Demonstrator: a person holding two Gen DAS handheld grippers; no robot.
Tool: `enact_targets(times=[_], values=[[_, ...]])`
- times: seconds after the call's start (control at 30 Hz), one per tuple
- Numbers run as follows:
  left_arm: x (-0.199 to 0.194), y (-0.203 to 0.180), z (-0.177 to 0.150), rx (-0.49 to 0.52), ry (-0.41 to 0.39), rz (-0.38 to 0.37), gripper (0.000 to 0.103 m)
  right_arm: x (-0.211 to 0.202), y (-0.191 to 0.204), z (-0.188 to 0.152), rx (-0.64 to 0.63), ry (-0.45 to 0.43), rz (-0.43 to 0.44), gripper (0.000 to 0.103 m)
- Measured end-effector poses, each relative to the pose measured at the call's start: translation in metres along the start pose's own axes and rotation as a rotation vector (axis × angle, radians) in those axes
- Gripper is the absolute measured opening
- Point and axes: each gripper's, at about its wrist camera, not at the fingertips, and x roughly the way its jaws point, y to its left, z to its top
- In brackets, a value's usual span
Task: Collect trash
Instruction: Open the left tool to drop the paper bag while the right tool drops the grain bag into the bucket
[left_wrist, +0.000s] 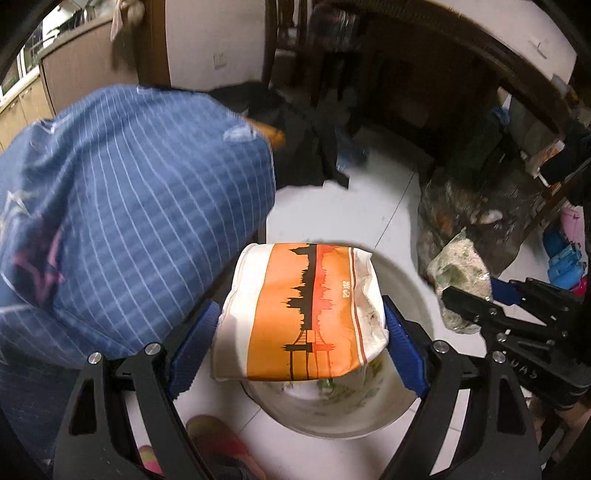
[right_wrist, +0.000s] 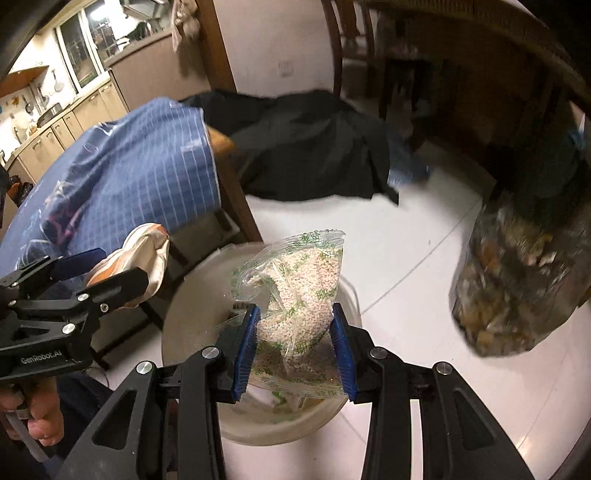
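My left gripper (left_wrist: 301, 332) is shut on an orange and white paper cup (left_wrist: 303, 314), crushed and lying sideways, held just above a round white bin (left_wrist: 402, 413) on the floor. My right gripper (right_wrist: 295, 332) is shut on a clear plastic bag of small white pellets (right_wrist: 295, 295), held over the same white bin (right_wrist: 192, 332). The right gripper and its bag (left_wrist: 461, 280) show at the right of the left wrist view. The left gripper with the cup (right_wrist: 144, 254) shows at the left of the right wrist view.
A chair draped with a blue striped cloth (left_wrist: 122, 206) stands to the left of the bin. A full clear trash bag (right_wrist: 517, 280) sits on the white tiled floor at the right. Dark clothes (right_wrist: 306, 147) lie beyond. A table (right_wrist: 498, 44) stands behind.
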Motion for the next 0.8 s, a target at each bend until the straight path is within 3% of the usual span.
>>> enact_targets(times=[0.23,0.57,0.67,0.8], values=[[0.018,-0.004,-0.003,0.016,0.068,0.013,0.082,0.024,-0.006,-0.009,0.026,0.072,0.038,0.04],[0.027,-0.005,-0.006,0.01,0.103,0.015,0.083,0.023,-0.002,-0.009,0.024,0.082,0.053,0.041],[0.026,-0.001,-0.007,-0.003,0.111,0.013,0.083,0.017,-0.005,-0.007,0.031,0.058,0.05,0.056],[0.024,0.003,-0.007,-0.01,0.114,0.004,0.086,0.009,-0.01,-0.004,0.039,0.041,0.04,0.058]])
